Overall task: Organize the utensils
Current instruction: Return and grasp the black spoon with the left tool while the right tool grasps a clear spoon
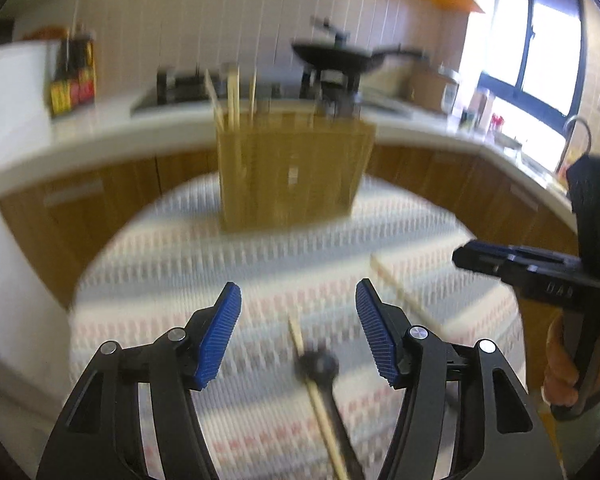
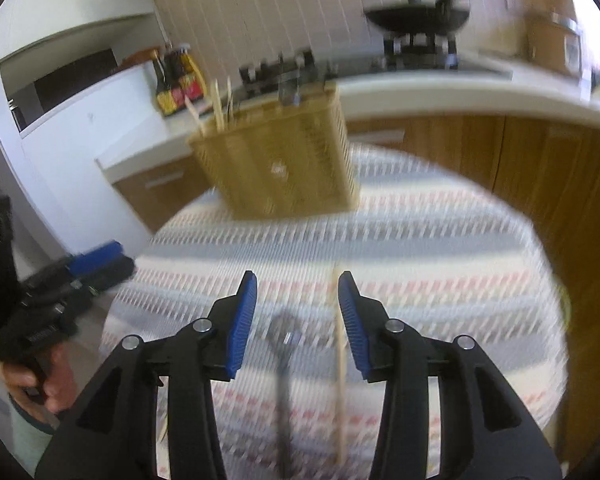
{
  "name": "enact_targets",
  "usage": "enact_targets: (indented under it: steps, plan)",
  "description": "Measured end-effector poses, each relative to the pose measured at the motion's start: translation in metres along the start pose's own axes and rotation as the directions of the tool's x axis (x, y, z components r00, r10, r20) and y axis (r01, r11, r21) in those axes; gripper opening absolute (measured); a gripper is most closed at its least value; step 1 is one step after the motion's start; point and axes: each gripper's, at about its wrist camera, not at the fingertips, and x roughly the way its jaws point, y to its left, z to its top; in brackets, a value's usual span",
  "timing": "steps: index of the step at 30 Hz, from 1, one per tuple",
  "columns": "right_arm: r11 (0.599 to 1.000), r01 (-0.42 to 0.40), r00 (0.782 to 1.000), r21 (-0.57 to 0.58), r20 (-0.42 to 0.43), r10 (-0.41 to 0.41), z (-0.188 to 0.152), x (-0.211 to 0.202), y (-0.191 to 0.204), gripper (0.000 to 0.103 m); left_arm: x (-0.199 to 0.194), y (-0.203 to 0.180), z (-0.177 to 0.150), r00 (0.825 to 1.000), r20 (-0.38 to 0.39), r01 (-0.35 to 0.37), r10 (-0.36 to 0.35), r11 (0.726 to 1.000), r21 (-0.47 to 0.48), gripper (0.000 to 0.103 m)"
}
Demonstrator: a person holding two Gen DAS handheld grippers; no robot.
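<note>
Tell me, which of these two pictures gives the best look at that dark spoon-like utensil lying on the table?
The right wrist view: the dark utensil lies along the striped tablecloth, head and handle both visible, though blurred. In the left wrist view the utensil shows only its blurred head and part of its handle, with a chopstick crossing it.

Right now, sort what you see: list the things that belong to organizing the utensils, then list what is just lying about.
Belongs to the job:
- slatted wooden holder, some chopsticks already standing in it
- loose chopstick on the striped tablecloth
- black utensil beside it

Just lying about:
- black pan on the stove
- sauce bottles on the counter
</note>
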Motion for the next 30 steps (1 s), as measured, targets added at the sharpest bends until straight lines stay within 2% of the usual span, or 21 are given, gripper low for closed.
enact_targets:
  steps: [2, 4, 7, 10, 16, 19, 21, 23, 30]
  plan:
    - [0.999, 0.041, 0.997, -0.019, -0.057, -0.042, -0.011, 0.009, 0.004, 0.039, 0.012, 0.005, -0.017, 0.997, -0.082, -0.008, 0.006, 1.0, -0.021, 0.054]
    - [0.997, 0.064, 0.992, -0.051, -0.103, -0.069, -0.022, 0.017, 0.011, 0.039, 0.021, 0.008, -0.03, 0.991, -0.137, -0.003, -0.002, 0.999, -0.038, 0.045]
    - [0.992, 0.099, 0.982, -0.078, -0.154, -0.11, -0.034, 0.027, 0.021, 0.039, 0.03, 0.01, -0.044, 0.98, -0.197, 0.006, -0.014, 0.999, -0.042, 0.036]
    - [0.989, 0.109, 0.972, -0.099, -0.197, -0.127, -0.042, 0.037, 0.029, 0.037, 0.033, 0.005, -0.053, 0.973, -0.229, 0.025, -0.028, 1.0, -0.015, 0.034]
    - [0.982, 0.139, 0.955, -0.128, -0.245, -0.167, -0.051, 0.053, 0.038, 0.03, 0.04, -0.012, -0.061, 0.962, -0.272, 0.016, -0.004, 0.999, 0.043, 0.034]
    - [0.981, 0.141, 0.951, -0.13, -0.257, -0.171, -0.052, 0.056, 0.038, 0.027, 0.041, -0.018, -0.057, 0.962, -0.272, 0.034, -0.018, 0.998, 0.054, 0.026]
    - [0.98, 0.149, 0.948, -0.133, -0.263, -0.18, -0.052, 0.059, 0.039, 0.024, 0.042, -0.024, -0.055, 0.96, -0.278, 0.05, -0.03, 0.996, 0.067, 0.024]
    - [0.979, 0.149, 0.948, -0.136, -0.262, -0.181, -0.05, 0.059, 0.036, 0.023, 0.045, -0.026, -0.055, 0.953, -0.301, 0.048, -0.024, 0.996, 0.075, 0.023]
    - [0.979, 0.141, 0.952, -0.149, -0.25, -0.176, -0.05, 0.061, 0.036, 0.023, 0.053, -0.029, -0.05, 0.952, -0.307, 0.03, -0.007, 0.997, 0.073, 0.023]
